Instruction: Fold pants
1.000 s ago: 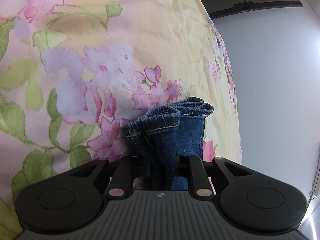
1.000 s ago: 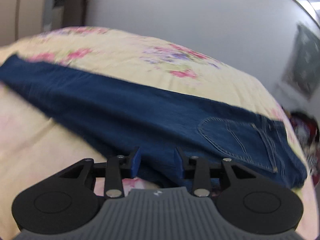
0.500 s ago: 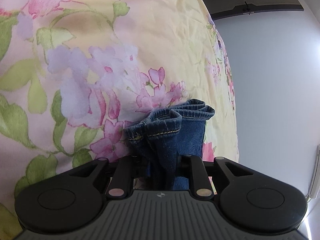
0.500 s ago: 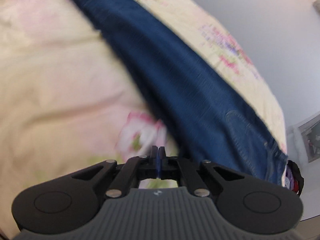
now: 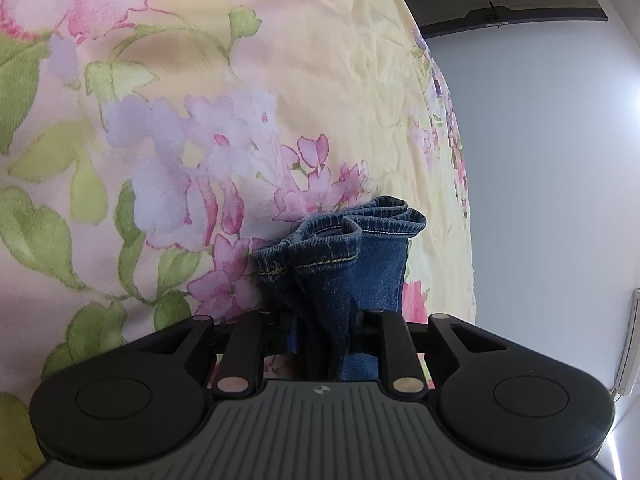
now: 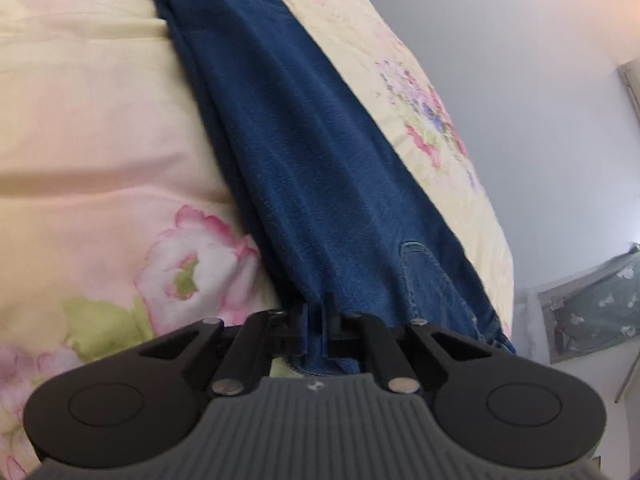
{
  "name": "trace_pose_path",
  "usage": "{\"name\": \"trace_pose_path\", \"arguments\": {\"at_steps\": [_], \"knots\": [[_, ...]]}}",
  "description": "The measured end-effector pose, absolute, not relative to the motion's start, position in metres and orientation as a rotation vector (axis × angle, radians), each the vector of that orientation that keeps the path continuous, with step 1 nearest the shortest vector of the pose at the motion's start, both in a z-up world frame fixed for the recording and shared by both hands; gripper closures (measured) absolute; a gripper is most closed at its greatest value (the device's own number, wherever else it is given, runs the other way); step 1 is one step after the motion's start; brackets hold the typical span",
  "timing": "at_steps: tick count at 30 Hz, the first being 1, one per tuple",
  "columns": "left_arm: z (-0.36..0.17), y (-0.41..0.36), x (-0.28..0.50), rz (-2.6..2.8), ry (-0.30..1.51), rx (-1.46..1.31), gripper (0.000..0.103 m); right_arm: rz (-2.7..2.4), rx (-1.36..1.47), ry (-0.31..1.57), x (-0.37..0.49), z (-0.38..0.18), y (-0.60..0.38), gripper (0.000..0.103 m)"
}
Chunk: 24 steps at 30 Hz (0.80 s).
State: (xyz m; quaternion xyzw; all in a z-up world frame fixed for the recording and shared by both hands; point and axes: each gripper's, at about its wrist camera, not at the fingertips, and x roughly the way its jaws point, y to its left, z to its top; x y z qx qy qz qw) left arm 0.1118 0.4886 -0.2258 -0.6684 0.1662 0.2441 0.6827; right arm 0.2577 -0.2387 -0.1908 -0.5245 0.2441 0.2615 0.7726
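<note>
Dark blue jeans point(image 6: 288, 128) lie stretched along a floral bedspread point(image 6: 80, 128), legs doubled, a back pocket point(image 6: 432, 280) near my right gripper. My right gripper point(image 6: 316, 322) is shut on the jeans' edge close to the waist end. In the left wrist view my left gripper point(image 5: 322, 336) is shut on the bunched leg hems point(image 5: 336, 248), which stick up between its jaws above the bedspread point(image 5: 200, 120).
The bed's far edge point(image 5: 460, 184) drops to a grey floor point(image 5: 552, 160). A dark furniture piece point(image 5: 500, 8) stands beyond the bed. A grey framed panel point(image 6: 592, 312) leans against the wall at right.
My right gripper, shut and empty beside the jeans half a second ago, now grips the jeans' edge near the pocket. My left gripper keeps holding the hems, barely moved.
</note>
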Motion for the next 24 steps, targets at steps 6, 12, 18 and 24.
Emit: {"name": "trace_pose_path", "arguments": {"at_steps": [6, 12, 18, 24], "knots": [[-0.23, 0.493, 0.108, 0.55, 0.346, -1.528, 0.079, 0.609, -1.053, 0.533, 0.242, -0.159, -0.258, 0.103], [-0.229, 0.488, 0.112, 0.487, 0.368, -1.529, 0.074, 0.622, -1.148, 0.585, 0.25, -0.202, -0.246, 0.103], [-0.237, 0.494, 0.113, 0.46, 0.366, -1.552, 0.069, 0.634, -1.088, 0.536, 0.234, -0.173, -0.236, 0.075], [-0.242, 0.494, 0.12, 0.419, 0.356, -1.556, 0.069, 0.716, -0.814, 0.503, 0.23, -0.137, -0.188, 0.075]]}}
